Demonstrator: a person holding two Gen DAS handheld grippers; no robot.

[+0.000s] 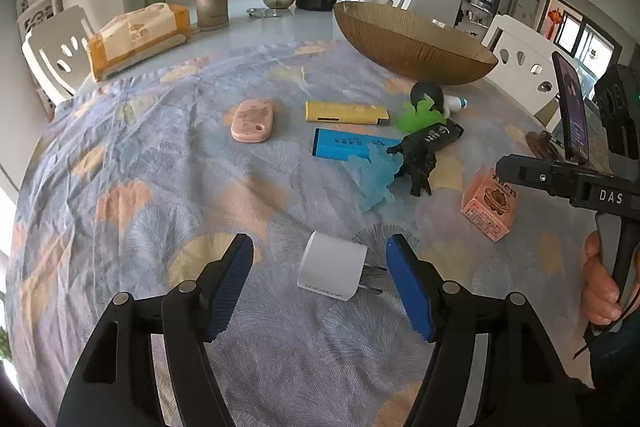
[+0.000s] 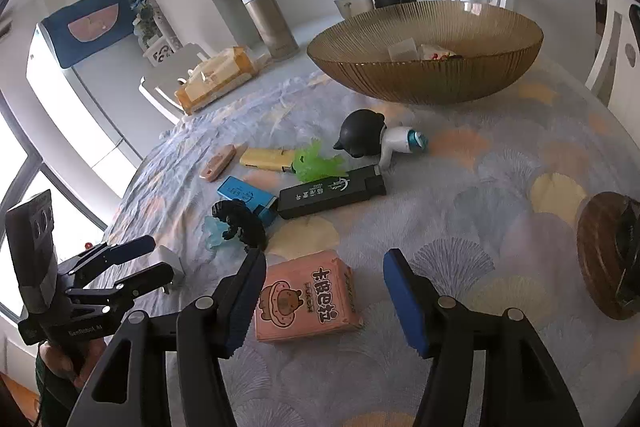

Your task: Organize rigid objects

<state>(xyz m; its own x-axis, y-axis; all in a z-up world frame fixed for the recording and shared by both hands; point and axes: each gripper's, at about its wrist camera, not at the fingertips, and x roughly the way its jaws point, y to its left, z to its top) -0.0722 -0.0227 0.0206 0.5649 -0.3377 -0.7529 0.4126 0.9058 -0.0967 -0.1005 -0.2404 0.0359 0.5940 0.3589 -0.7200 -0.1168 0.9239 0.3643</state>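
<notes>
The cloth point(image 1: 160, 187) covers the table and carries everything loose, which is why the small items lie scattered flat rather than stacked. At twelve o'clock from the pile sits the bowl point(image 2: 424, 67), wide and shallow, a couple of pieces already inside — it looks like the collecting place, so the clutter is waiting in front of it. Coming down in size: the black box point(image 2: 332, 197) lies at the centre, the blue box point(image 1: 352, 145) at its nine o'clock, the yellow box point(image 1: 346, 113) beyond that, all lying on their long faces. The pink box point(image 2: 306, 297) lies flat just ahead of the right gripper point(image 2: 324, 301), its left edge beside the left pad, the right pad well clear — fingers spread, nothing clamped, framing it for a take, I'd say. Over on the other side, the left gripper point(image 1: 320, 285) straddles the charger point(image 1: 332, 271), which rests on its side with prongs toward three o'clock; both pads stand apart from it, released, so it lies on the cloth under its own weight. Smaller still, the black toy point(image 1: 418, 159) and blue toy point(image 1: 374, 175) lie tangled at the blue box's end, the green toy point(image 1: 420, 115) at one o'clock of it.
</notes>
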